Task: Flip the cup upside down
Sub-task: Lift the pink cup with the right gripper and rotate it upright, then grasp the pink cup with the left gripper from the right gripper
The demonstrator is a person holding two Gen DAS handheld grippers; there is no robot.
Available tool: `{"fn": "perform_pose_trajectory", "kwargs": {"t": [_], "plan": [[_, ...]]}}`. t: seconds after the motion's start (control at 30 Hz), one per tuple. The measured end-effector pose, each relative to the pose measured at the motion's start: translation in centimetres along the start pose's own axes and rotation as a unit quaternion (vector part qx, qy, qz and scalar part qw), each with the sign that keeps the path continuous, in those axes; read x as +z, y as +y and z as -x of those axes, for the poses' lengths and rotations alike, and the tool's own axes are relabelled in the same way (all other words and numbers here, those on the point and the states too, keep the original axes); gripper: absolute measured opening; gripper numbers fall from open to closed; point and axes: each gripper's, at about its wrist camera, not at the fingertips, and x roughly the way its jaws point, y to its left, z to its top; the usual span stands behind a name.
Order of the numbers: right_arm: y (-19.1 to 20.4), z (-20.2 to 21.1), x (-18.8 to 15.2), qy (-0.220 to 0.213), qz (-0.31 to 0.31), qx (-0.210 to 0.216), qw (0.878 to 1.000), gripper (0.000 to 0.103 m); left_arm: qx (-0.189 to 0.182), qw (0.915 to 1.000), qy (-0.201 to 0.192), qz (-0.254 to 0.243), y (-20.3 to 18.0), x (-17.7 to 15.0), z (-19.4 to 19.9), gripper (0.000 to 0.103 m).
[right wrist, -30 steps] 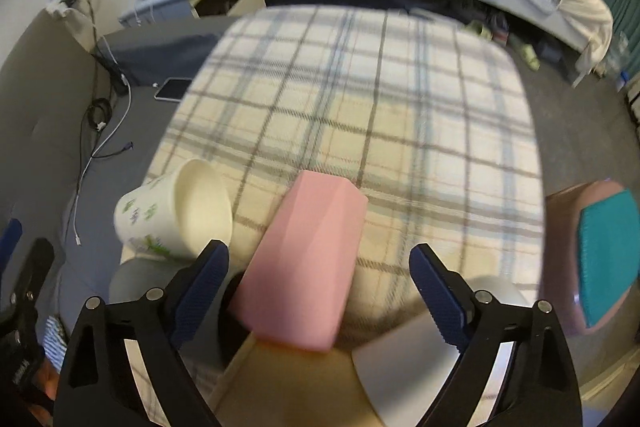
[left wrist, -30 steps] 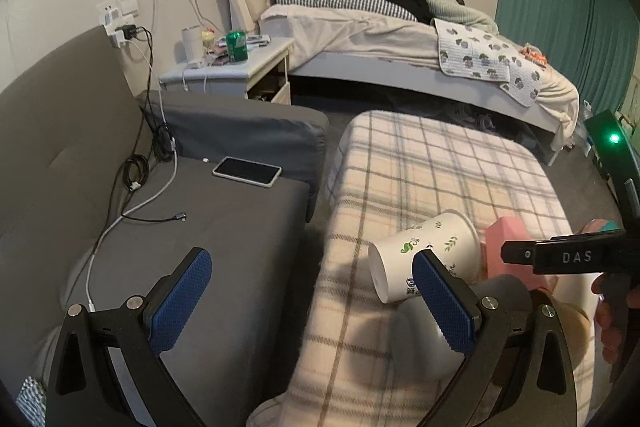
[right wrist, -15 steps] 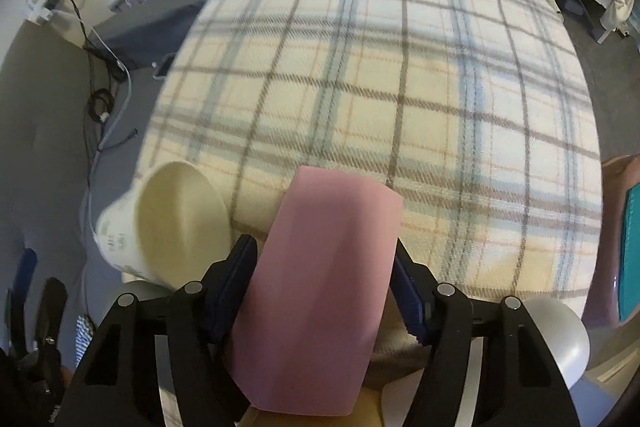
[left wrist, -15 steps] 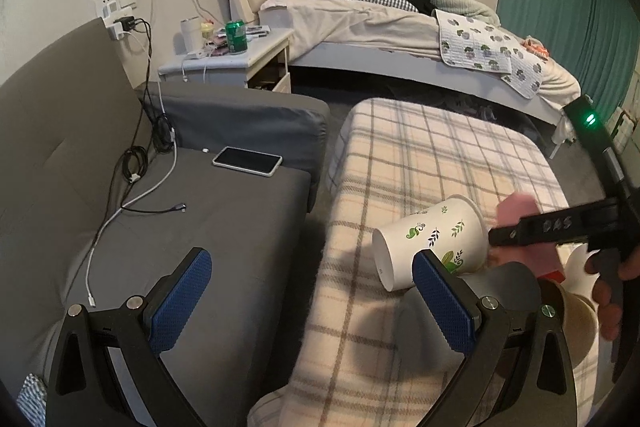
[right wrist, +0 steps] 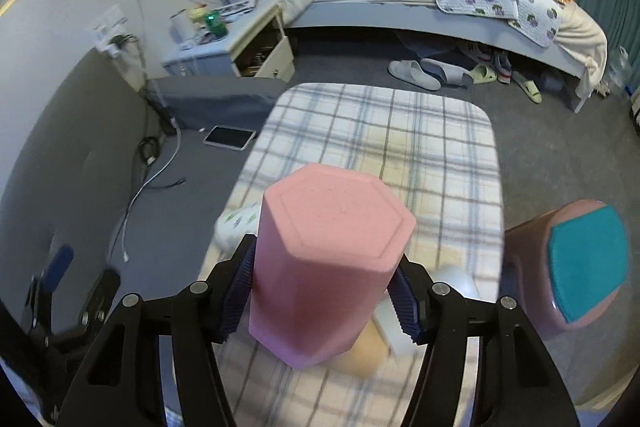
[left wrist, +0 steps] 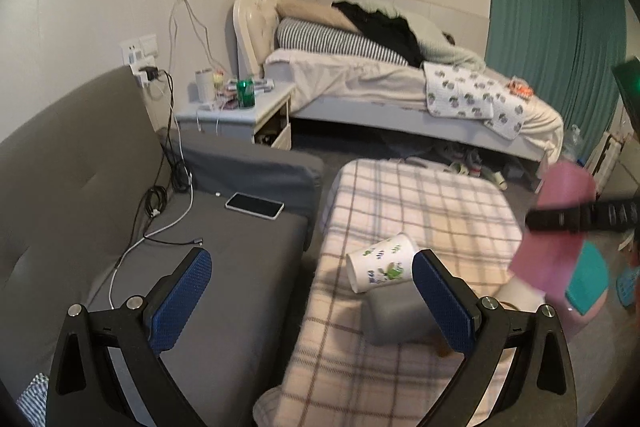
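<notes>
My right gripper [right wrist: 322,291] is shut on a pink hexagonal cup [right wrist: 326,259] and holds it lifted above the plaid-covered table [right wrist: 420,147], its flat base facing the camera. In the left wrist view the pink cup [left wrist: 556,227] hangs tilted at the right edge, gripped across its middle. My left gripper [left wrist: 312,303] is open and empty, low over the gap between sofa and table. A white paper cup with green leaf print [left wrist: 380,263] lies on its side on the table, just left of my left gripper's right finger [left wrist: 444,303].
A grey sofa [left wrist: 100,187] with a phone [left wrist: 255,205] and cables stands left of the table. A grey cup [left wrist: 396,315] lies near the paper cup. A pink stool with a teal top [right wrist: 576,267] stands at the right. A bed and a nightstand are behind.
My right gripper closed on the pink cup, then lifted and turned it so its base faces the camera. My left gripper stayed open and rose slightly.
</notes>
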Motion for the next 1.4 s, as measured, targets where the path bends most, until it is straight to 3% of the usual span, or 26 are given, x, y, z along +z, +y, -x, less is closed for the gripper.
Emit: {"fn": "perform_pose_trajectory", "kwargs": {"t": [0.13, 0.23, 0.37, 0.5, 0.77, 1.0, 1.07, 1.1, 1.23, 1.4], "plan": [[2.0, 3.0, -4.9, 0.020, 0.021, 0.011, 1.000, 0.061, -0.003, 0.9999, -0.014, 0.002, 0.3, -1.5, 3.5, 0.103], [3.1, 2.8, -9.6, 0.047, 0.018, 0.025, 0.998, 0.061, -0.008, 0.9999, -0.011, 0.005, 0.7, -3.2, 4.8, 0.103], [3.4, -1.0, -15.4, 0.110, 0.005, 0.038, 0.993, 0.061, -0.020, 0.9996, 0.019, -0.003, 0.5, -6.7, 5.4, 0.103], [2.5, -4.7, -18.5, 0.153, -0.018, 0.030, 0.988, 0.061, -0.022, 0.9985, 0.047, -0.015, 0.1, -9.2, 5.1, 0.103], [0.0, -8.1, -17.7, 0.148, -0.068, 0.030, 0.986, 0.062, -0.018, 0.9957, 0.086, -0.029, -1.1, -11.2, 3.1, 0.103], [-1.2, -9.5, -17.5, 0.133, -0.058, 0.021, 0.989, 0.065, -0.005, 0.9930, 0.112, -0.037, -1.6, -11.0, 0.8, 0.103], [-1.6, -8.5, -17.5, 0.115, -0.060, 0.035, 0.991, 0.083, -0.002, 0.9924, 0.117, -0.038, -2.0, -10.7, 0.5, 0.103], [-1.8, -7.6, -17.4, 0.102, -0.057, 0.036, 0.993, 0.085, -0.001, 0.9922, 0.119, -0.038, -2.2, -10.6, 0.3, 0.103], [-3.6, -3.0, -17.3, 0.048, -0.046, 0.008, 0.998, 0.089, -0.015, 0.9896, 0.138, -0.040, -4.5, -9.8, -0.1, 0.103], [-6.6, 1.0, -17.1, 0.009, -0.048, -0.040, 0.998, 0.089, -0.053, 0.9810, 0.175, -0.064, -10.0, -9.4, -1.2, 0.103]]}}
